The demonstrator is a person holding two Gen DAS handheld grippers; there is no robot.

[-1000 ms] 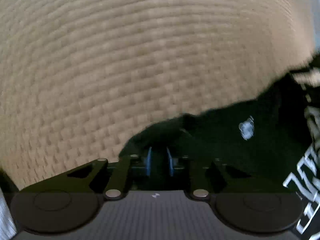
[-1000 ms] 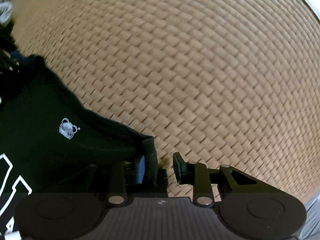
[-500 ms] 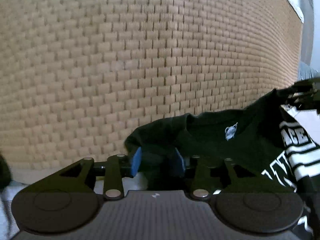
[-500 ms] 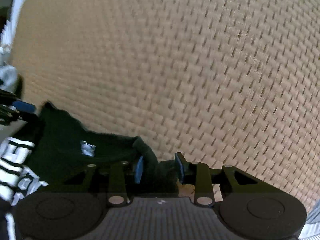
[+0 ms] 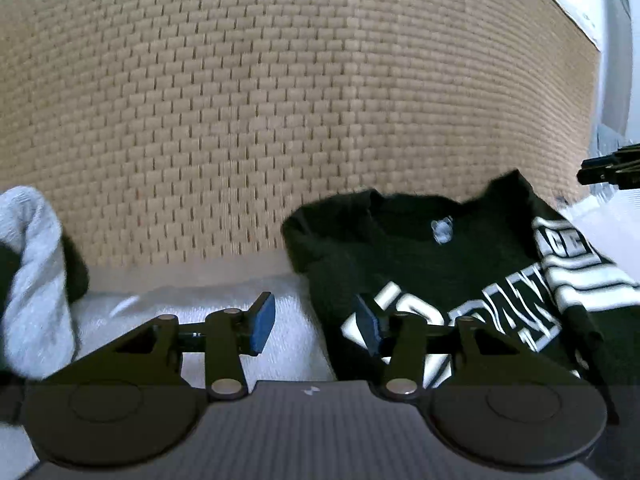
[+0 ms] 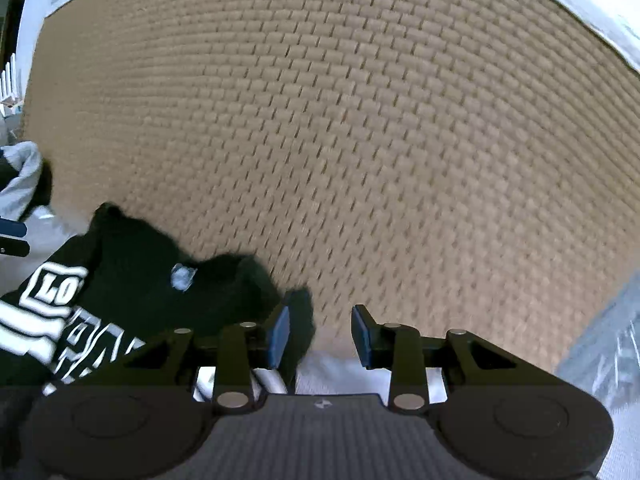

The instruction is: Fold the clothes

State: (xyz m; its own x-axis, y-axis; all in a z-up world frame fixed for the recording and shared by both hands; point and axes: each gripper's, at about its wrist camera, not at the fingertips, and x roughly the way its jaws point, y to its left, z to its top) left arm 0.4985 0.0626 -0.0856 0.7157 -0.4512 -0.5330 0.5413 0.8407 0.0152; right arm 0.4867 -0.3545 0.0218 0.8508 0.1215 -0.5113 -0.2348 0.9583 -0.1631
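Left gripper [image 5: 316,328]: two black fingers with blue pads [image 5: 262,322], spread apart and holding nothing; the left pad stands over the white surface, the right pad over the edge of the garment. Right gripper [image 6: 320,334]: same build, fingers likewise apart and empty, the left pad just beside the garment's near shoulder corner, the right pad over bare white surface. Item in work: black T-shirt [image 5: 420,256], lying on a white textured bedsheet [image 5: 192,308], collar toward the headboard, a small pale neck label [image 5: 441,232] showing inside the collar, bold white block lettering [image 5: 516,304] across the chest and a striped band on the sleeve side. Handling, by judgement: light, limp knit cloth, no stiffness, likely to sag and crease when lifted; not fragile, not slippery against the pads. Best purchase appears to be the two shoulder corners or the hem edge, pinched through a small gather of cloth. Surroundings: tan woven headboard [image 6: 360,140], basket-weave pattern of small raised rectangles, filling most of both views; grey garment [image 5: 32,272], soft and crumpled, at the far left of the left wrist view, well apart from the shirt; pale fabric at the right margin of the right wrist view, too blurred to identify.
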